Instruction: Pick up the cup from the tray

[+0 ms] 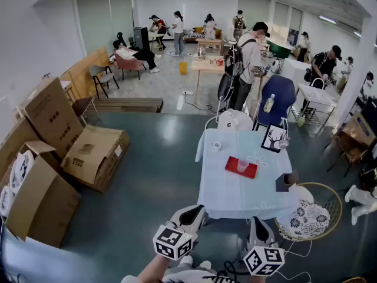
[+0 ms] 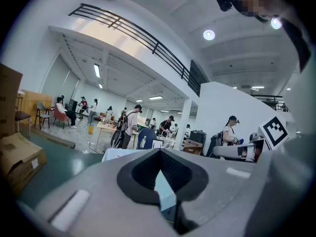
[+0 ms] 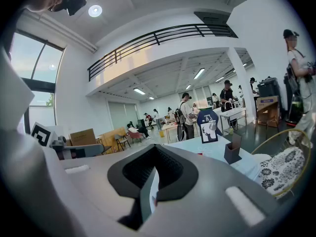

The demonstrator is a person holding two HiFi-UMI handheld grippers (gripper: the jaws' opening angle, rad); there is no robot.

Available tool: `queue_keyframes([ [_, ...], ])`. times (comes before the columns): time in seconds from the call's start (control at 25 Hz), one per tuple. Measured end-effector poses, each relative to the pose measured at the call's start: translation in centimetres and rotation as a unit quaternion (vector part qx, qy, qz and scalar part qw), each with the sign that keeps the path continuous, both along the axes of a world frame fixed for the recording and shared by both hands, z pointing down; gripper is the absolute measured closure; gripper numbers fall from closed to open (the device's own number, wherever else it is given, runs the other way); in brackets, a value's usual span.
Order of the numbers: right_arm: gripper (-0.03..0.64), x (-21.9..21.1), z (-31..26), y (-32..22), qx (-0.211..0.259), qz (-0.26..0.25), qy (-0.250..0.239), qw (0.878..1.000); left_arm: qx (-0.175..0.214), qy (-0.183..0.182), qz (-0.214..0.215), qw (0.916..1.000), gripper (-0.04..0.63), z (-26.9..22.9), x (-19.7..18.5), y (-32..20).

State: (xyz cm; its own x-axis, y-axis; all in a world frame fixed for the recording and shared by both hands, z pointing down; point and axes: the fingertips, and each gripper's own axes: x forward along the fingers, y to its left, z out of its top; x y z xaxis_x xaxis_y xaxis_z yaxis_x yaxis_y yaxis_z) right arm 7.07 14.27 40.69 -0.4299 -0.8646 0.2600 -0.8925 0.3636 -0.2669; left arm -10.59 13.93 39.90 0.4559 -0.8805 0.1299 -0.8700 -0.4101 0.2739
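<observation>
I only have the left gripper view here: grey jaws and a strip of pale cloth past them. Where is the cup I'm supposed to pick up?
Observer: In the head view the translucent pink plastic cup stands upright on a flat red tray, near the middle of the table with the pale blue cloth.
Operator: How do my grippers stand to it?
Observer: Both are at the table's near side, well short of the tray. The left gripper is left of the cup's line and the right gripper slightly right of it.
Operator: Is the right one ready to grasp?
Observer: No. The right gripper view shows its jaws shut with nothing between them.
</observation>
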Motion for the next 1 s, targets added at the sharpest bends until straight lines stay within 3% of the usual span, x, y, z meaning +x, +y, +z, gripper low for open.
queue_keyframes([
  [0.64,0.592,0.2,0.3,0.6,0.0,-0.001,0.004,1.0,-0.001,-0.004,0.005,1.0,0.595,0.1,0.4,0.5],
  [0.84,0.591,0.2,0.2,0.7,-0.021,-0.003,-0.055,0.998,-0.004,-0.005,0.008,0.9999,0.595,0.1,0.6,0.7],
  [1.0,0.591,1.0,0.5,0.3,-0.018,0.005,-0.036,0.999,-0.006,-0.004,0.011,0.9999,0.594,0.3,1.2,0.7],
])
